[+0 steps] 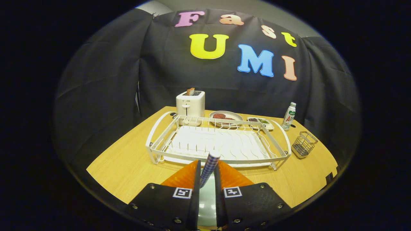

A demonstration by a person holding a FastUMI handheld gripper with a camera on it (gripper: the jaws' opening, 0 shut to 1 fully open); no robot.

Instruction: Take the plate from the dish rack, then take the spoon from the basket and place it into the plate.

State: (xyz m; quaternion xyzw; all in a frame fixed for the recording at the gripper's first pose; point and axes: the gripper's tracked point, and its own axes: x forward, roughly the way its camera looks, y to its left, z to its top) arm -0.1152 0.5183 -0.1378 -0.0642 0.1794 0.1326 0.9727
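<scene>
Between the jaws, spoon handle clamped, bowl hidden, plate partly covered below.

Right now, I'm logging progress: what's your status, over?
Gripper shut on spoon, checkered handle up. Pale plate below gripper. Dish rack just ahead, basket beside it; nothing blocking.

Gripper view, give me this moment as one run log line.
gripper: shut on spoon handle | plate: below fingers | dish rack: ahead | basket: right of rack
</scene>
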